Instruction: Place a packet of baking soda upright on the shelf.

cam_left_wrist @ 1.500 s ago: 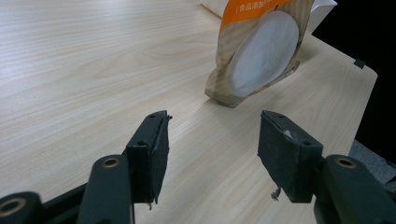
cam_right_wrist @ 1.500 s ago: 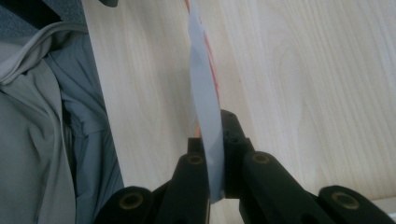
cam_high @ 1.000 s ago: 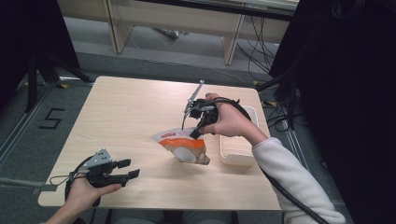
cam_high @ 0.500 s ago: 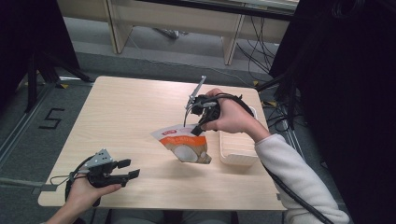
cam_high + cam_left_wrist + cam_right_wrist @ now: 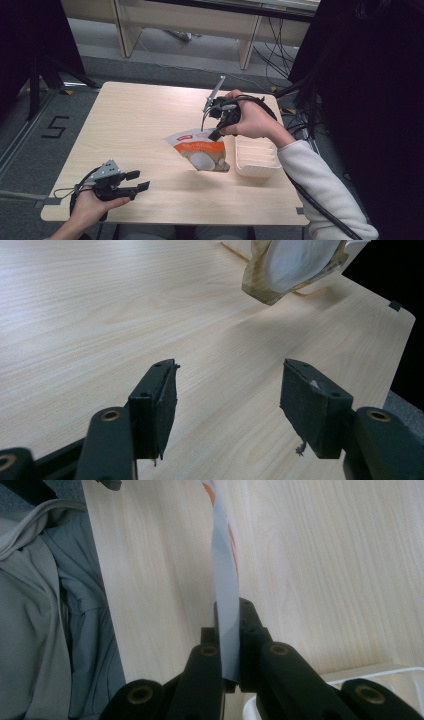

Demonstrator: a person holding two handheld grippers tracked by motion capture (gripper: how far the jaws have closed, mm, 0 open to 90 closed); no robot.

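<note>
Right gripper (image 5: 216, 134) pinches the top edge of a snack pouch (image 5: 200, 152), its jaws pressed flat on the thin film in the right gripper view. This pouch (image 5: 223, 585) hangs tilted above the middle of the wooden table (image 5: 140, 115), just beside a white ridged tray (image 5: 256, 159). It is white at the top with a red label, orange below, with a pale round picture. Left gripper (image 5: 136, 181) rests near the table's front left corner, jaws spread and empty.
</note>
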